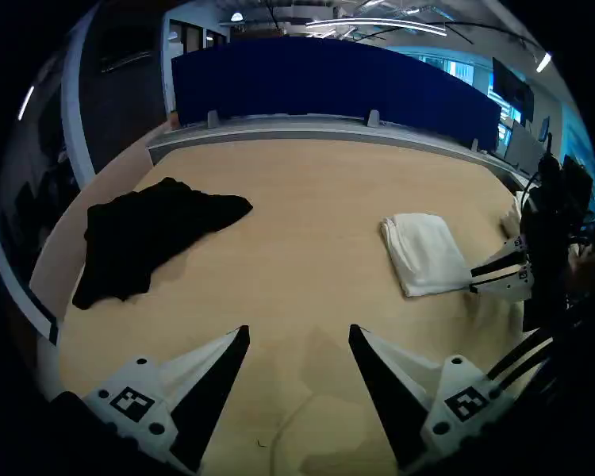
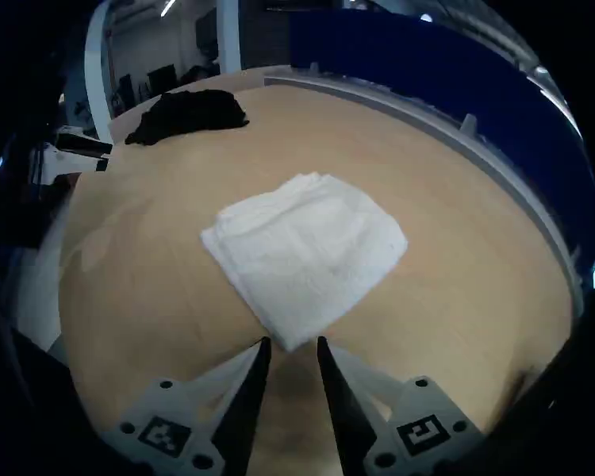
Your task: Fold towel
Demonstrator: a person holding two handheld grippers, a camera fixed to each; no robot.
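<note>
A white towel (image 2: pixel 305 246), folded into a thick rectangle, lies flat on the light wooden table (image 2: pixel 464 262). My right gripper (image 2: pixel 292 343) sits at the towel's near corner. Its fingers are a narrow gap apart, and the corner tip lies just between the tips without being pinched. In the left gripper view the same towel (image 1: pixel 424 252) lies at the right, with the right gripper (image 1: pixel 473 282) against its near edge. My left gripper (image 1: pixel 299 332) hovers low over bare table (image 1: pixel 313 206), wide open and holding nothing. It also appears at the far left as the left gripper (image 2: pixel 107 156).
A crumpled black cloth (image 1: pixel 147 238) lies on the table's left side and is seen far off as the black cloth (image 2: pixel 188 113). A blue partition (image 1: pixel 329 79) runs along the table's far edge. Dark equipment (image 1: pixel 563 214) stands at the right.
</note>
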